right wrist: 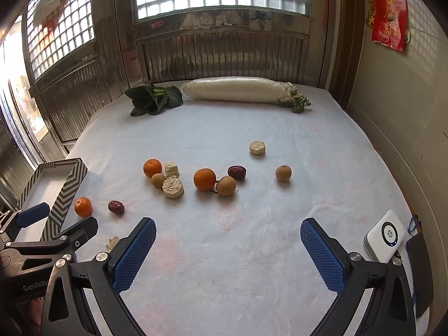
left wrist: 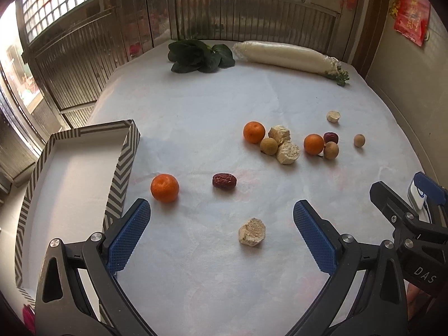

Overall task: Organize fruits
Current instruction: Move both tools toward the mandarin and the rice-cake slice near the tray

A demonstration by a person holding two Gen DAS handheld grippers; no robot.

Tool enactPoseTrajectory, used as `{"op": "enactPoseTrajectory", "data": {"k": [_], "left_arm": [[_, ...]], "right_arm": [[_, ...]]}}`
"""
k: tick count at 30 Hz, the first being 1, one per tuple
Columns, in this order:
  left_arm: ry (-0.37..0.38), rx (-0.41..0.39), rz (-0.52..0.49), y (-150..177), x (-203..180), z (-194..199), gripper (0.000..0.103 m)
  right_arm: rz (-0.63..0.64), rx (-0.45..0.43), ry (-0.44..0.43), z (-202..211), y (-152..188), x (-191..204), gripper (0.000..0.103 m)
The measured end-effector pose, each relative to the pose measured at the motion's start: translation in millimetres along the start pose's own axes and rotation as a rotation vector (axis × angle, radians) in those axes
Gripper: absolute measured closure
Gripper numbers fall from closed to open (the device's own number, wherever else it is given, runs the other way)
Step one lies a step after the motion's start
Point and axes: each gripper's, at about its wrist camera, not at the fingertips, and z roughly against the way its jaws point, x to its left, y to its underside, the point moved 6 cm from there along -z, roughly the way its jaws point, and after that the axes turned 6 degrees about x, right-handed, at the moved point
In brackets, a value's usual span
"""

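Fruits lie loose on a white cloth. A tangerine (left wrist: 164, 187) and a red date (left wrist: 224, 180) lie just ahead of my left gripper (left wrist: 221, 210), which is open and empty above a pale chunk (left wrist: 251, 232). Further off are two tangerines (left wrist: 254, 132), longans (left wrist: 268, 146) and more pale chunks (left wrist: 287, 153). A striped box lid (left wrist: 123, 165) stands at the left, empty. My right gripper (right wrist: 228, 231) is open and empty, short of a tangerine (right wrist: 204, 179), a longan (right wrist: 226, 185), a date (right wrist: 237, 172) and a lone longan (right wrist: 283, 173).
A wrapped white radish (right wrist: 235, 89) and dark leafy greens (right wrist: 154, 98) lie at the table's far edge. A white device (right wrist: 385, 235) and a dark phone (right wrist: 420, 274) lie at the right edge. A wall stands close on the right.
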Motion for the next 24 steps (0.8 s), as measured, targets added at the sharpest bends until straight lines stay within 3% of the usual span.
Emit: {"op": "enactPoseTrajectory", "data": {"k": [24], "left_arm": [[-0.007,0.044,0.032,8.1,9.2,-9.3,0.0]], "right_arm": [[0.002,0.036,-0.026,-7.0,8.5,4.0,0.001]]}}
